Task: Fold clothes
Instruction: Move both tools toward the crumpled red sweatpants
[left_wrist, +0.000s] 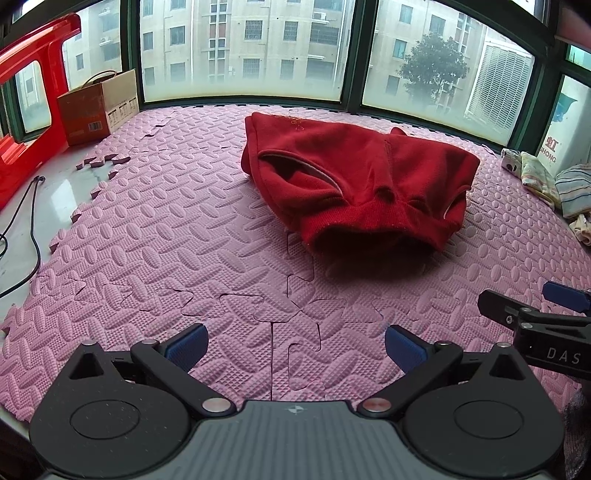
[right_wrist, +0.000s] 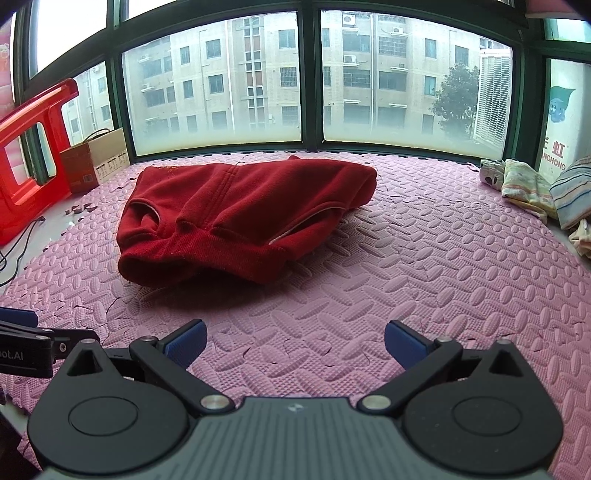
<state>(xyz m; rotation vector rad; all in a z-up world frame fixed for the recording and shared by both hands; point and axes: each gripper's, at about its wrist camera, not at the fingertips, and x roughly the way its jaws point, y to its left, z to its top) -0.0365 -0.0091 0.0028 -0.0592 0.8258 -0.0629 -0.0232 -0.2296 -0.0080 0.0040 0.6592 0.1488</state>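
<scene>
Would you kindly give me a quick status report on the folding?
Left gripper and right gripper: jaws open, empty. Red sweater rumpled on pink mat, untouched. Nothing in between.

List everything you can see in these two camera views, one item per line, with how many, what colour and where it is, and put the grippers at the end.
red garment: one, red, lying crumpled in the middle of the mat, ribbed hem toward the cameras
foam mat: one surface of interlocking tiles, pink, under everything
cardboard box: one, brown, far left by the window
plastic stool: one, red, tipped at the far left edge
cable: one, black, on the bare floor left of the mat
pile of clothes: several, pale and striped, far right
windows: several panes, dark green frames, along the back
left gripper: one, black with blue pads, open, above the mat
right gripper: one, black with blue pads, open, above the mat
</scene>
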